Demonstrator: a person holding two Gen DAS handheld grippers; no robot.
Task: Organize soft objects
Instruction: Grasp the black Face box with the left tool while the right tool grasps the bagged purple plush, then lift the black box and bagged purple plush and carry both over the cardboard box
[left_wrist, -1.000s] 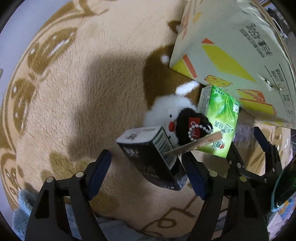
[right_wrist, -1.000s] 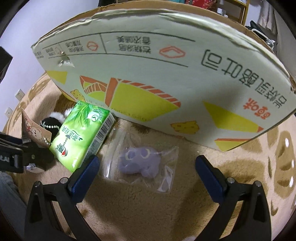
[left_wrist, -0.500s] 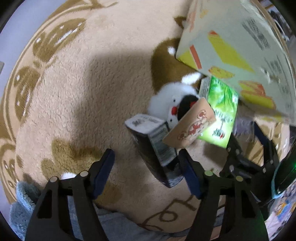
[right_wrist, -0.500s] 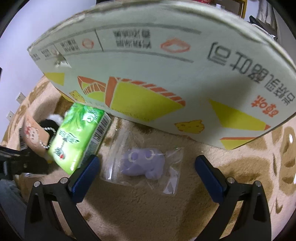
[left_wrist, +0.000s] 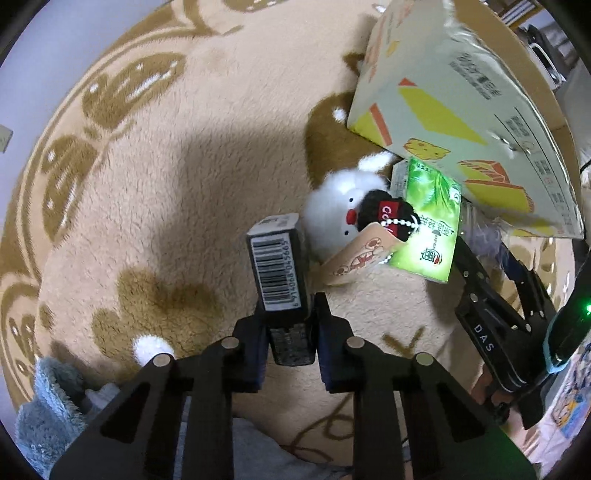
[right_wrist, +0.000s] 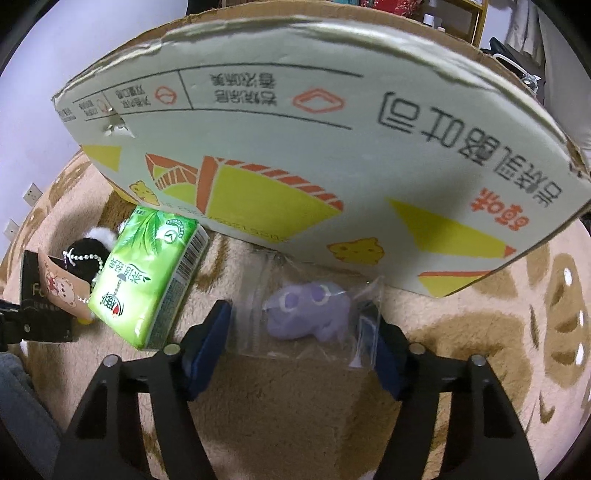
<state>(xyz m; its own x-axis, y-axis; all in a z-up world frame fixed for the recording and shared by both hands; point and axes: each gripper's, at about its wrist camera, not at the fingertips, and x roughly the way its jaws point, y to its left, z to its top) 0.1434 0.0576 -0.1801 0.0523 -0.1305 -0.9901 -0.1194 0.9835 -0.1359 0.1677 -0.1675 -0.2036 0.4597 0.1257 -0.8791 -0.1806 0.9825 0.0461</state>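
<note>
L tongs (left_wrist: 291, 345) since clamped on black box (left_wrist: 277, 273); R tongs (right_wrist: 301, 345) closing round bagged purple toy (right_wrist: 308, 314), not yet pressing.

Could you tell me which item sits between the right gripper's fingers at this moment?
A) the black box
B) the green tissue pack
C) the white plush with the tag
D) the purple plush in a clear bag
D: the purple plush in a clear bag lies between the closing pads of the right gripper, while the green tissue pack lies outside them to its left.
</note>
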